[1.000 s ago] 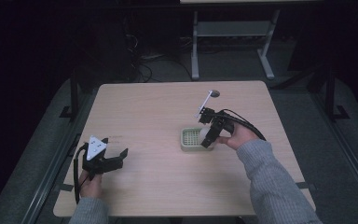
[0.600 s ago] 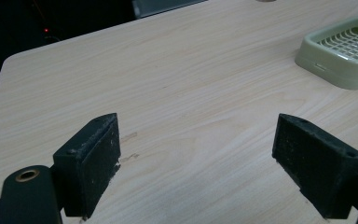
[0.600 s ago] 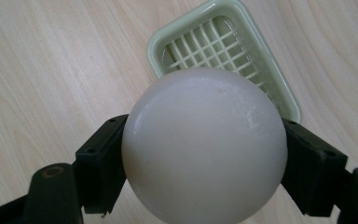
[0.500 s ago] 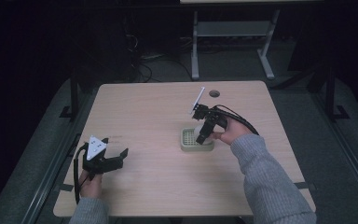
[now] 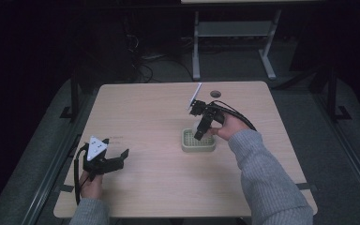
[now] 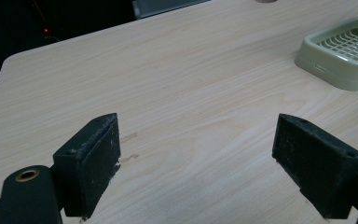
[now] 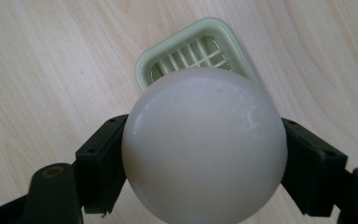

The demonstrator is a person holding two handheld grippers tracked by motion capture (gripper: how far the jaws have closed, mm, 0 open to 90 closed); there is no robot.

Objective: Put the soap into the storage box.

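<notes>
A smooth white ball [image 7: 204, 142] is clamped between the right gripper's [image 5: 200, 133] jaws, held above the pale green slotted plastic tray [image 5: 198, 142]. Placing appears underway; lowering toward six o'clock, then release, is called for. The left gripper [image 5: 108, 160] is held spread, empty.

High view looks down on the whole worktop [image 5: 150, 117]; each tongs camera sits close, and all share the tray [image 5: 198, 141] below the right tongs [image 5: 200, 125].
</notes>
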